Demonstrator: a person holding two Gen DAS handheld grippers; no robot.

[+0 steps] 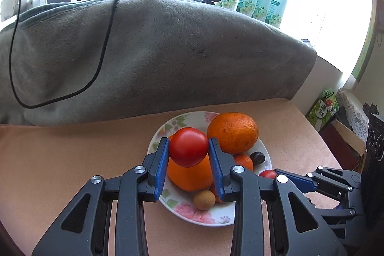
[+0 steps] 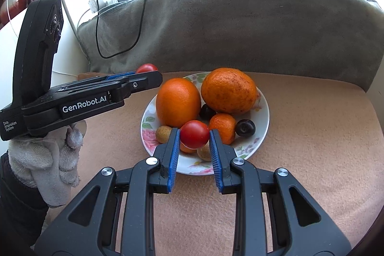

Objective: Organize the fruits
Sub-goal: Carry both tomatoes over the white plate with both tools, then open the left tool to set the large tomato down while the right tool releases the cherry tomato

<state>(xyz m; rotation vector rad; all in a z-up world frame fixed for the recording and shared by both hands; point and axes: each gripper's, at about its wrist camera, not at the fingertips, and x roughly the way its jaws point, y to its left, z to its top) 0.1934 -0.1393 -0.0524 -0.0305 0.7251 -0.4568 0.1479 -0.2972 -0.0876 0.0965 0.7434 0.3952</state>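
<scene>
While both grippers were clamped on small red tomatoes, the sensible course, as I judge it, was to keep each squeeze light and carry the fruit clear before letting go, since a soft tomato bruises easily and the plate [image 2: 263, 112] was already crowded.

The left gripper [image 1: 189, 150] held its tomato [image 1: 188, 146] between the blue pads [image 1: 161, 166], pinched across the widest part. From the left wrist view that tomato hung above the plate, in front of the near orange [image 1: 189, 174]; the right wrist view showed the same gripper off the plate's left rim, so its exact height over the cloth is hard to tell.

The right gripper [image 2: 195, 138] was closed on a second tomato [image 2: 194, 137] at the near side of the plate, and it may have been just lifted off or just touching the fruit beneath; the view does not settle it. Right behind that tomato sat a small tangerine [image 2: 222, 127], with the two large oranges [image 2: 178, 105] further back, a dark plum [image 2: 244, 127] to the right, and a small tan fruit [image 2: 163, 134] to the left.

A clean move would lift straight up first, so the pads do not nudge the tangerine or roll the round fruit off the plate onto the tan cloth [image 2: 312, 148].
</scene>
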